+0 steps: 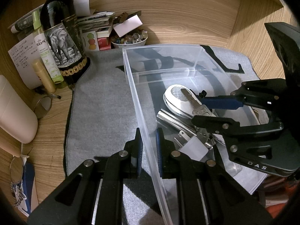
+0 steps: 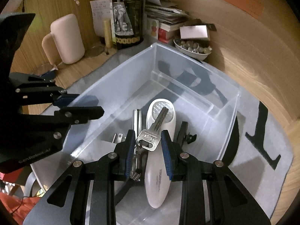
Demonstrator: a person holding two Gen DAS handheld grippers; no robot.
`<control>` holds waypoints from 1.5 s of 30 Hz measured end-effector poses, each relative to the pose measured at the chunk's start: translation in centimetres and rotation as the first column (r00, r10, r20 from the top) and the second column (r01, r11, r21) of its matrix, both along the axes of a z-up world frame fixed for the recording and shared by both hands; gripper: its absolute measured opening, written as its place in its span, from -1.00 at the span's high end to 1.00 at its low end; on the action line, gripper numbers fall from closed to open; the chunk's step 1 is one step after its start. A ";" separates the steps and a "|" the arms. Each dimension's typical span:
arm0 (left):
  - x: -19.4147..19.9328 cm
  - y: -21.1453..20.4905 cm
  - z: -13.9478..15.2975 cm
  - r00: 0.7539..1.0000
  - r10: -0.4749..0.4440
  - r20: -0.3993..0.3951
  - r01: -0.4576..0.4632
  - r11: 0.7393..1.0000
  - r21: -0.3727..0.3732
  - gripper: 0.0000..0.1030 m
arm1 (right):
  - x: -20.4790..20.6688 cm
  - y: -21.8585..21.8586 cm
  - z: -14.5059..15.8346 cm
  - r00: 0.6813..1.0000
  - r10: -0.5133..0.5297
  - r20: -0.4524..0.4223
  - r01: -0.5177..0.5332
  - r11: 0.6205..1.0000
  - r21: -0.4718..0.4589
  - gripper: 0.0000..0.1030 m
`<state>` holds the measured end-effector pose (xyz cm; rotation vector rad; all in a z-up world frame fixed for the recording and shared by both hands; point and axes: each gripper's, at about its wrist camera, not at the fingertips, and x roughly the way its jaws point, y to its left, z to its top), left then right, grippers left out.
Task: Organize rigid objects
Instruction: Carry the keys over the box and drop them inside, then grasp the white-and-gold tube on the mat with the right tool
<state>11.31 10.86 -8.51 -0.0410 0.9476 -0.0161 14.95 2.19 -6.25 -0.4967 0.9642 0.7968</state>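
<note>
A clear plastic bin (image 1: 142, 101) (image 2: 223, 112) stands on a grey mat. Inside lie a white oval device (image 1: 174, 101) (image 2: 159, 170), a silver key (image 1: 195, 103) (image 2: 153, 131) with more keys on a ring, a chrome tube (image 1: 168, 119) (image 2: 136, 118) and a white plug adapter (image 1: 193, 147). My left gripper (image 1: 149, 150) (image 2: 88, 105) is shut on the bin's left wall, one finger on each side. My right gripper (image 2: 148, 148) (image 1: 210, 110) is inside the bin, open around the key's head, which rests on the white device.
A dark wine bottle (image 1: 60, 37) (image 2: 127, 18), small tubes, papers and a bowl of beads (image 1: 129, 39) (image 2: 193, 48) crowd the back corner. A pale pink container (image 1: 13, 112) (image 2: 65, 39) stands at the left. Wooden walls close in behind and to the right.
</note>
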 end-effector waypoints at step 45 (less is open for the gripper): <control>0.0 0.1 0.1 1.000 -0.001 -0.001 0.001 1.000 0.006 0.75 | -0.7 -16.9 -2.8 0.881 -0.457 -0.120 0.465 0.884 0.042 -0.23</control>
